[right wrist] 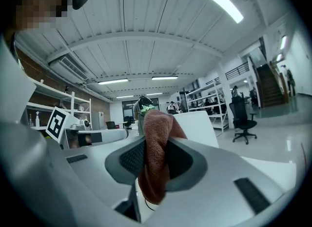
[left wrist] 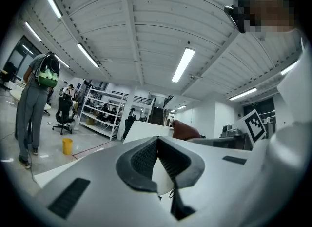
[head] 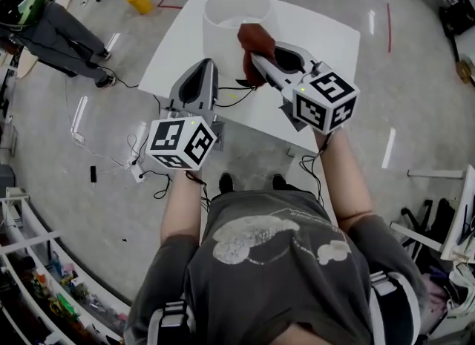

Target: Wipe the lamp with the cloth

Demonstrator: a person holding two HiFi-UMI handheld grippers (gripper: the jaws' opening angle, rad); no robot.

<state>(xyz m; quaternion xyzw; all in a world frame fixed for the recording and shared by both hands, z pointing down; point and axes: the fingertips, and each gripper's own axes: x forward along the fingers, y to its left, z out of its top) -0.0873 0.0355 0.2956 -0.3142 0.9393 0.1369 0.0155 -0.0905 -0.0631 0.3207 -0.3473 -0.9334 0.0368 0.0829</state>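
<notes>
Head view: cloth at the lamp, lamp unbraced.
Right gripper [head: 258,60] is clamped on one fold of the rust-brown cloth [head: 254,41], which lies against the near-right wall of the white lamp [head: 236,11]. Left gripper [head: 209,65] sits just beside the lamp's near-left side, jaws together on nothing; contact with the lamp cannot be told. Judged risks: the lamp stands free on the table [head: 326,39], so a firm sideways stroke could slide or tip it away from the person, as nothing steadies it. The cloth is pinched at a single fold, and drag along the lamp wall could pull it free. The hard jaw tips behind the cloth could scrape the lamp.
</notes>
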